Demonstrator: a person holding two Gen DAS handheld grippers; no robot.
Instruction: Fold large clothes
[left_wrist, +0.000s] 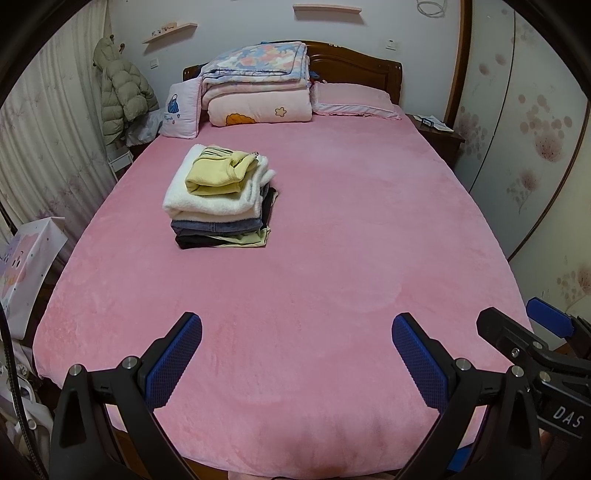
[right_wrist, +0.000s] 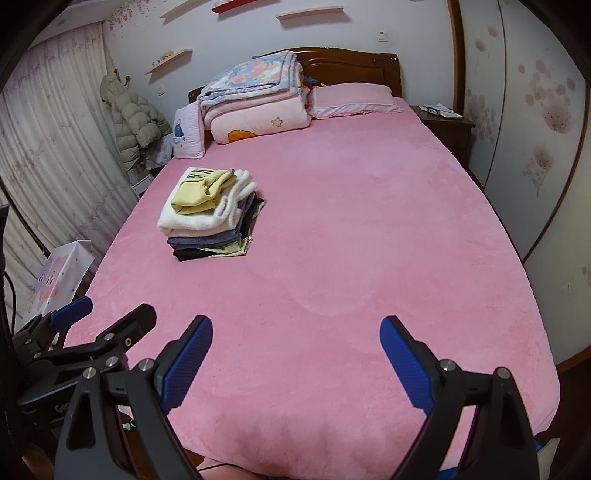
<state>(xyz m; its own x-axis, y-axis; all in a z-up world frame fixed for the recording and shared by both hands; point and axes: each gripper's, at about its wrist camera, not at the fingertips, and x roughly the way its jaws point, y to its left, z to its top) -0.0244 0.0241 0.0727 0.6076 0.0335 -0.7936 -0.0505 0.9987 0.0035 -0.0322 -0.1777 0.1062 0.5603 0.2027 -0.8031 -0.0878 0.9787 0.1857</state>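
Bed (left_wrist: 332, 240) with pink plush cover, filling most of both views. Stack of folded clothes (left_wrist: 221, 195) on the left half of the bed, toward the far end: yellow garment (left_wrist: 216, 173) on top, white fleece piece (left_wrist: 207, 201) beneath, then denim and dark layers, a pale green edge at the bottom. Left gripper (left_wrist: 297, 332) at the near edge of the bed, blue-padded fingers (left_wrist: 173, 362) spread wide apart, nothing between them. Right gripper (right_wrist: 295, 336) just beside it on the right, fingers (right_wrist: 188, 362) likewise spread wide, holding nothing. Both grippers well apart from the stack. At the far end, against the wooden headboard (left_wrist: 354, 62): folded quilts (left_wrist: 258, 85) piled up, small cushion (left_wrist: 183, 110) at their left, pink pillow (left_wrist: 354, 99) at their right. Puffer jacket (left_wrist: 122, 92) hanging by the curtain (left_wrist: 44, 147) on the left; nightstand (left_wrist: 439, 136) and floral wardrobe door (left_wrist: 524, 129) on the right.
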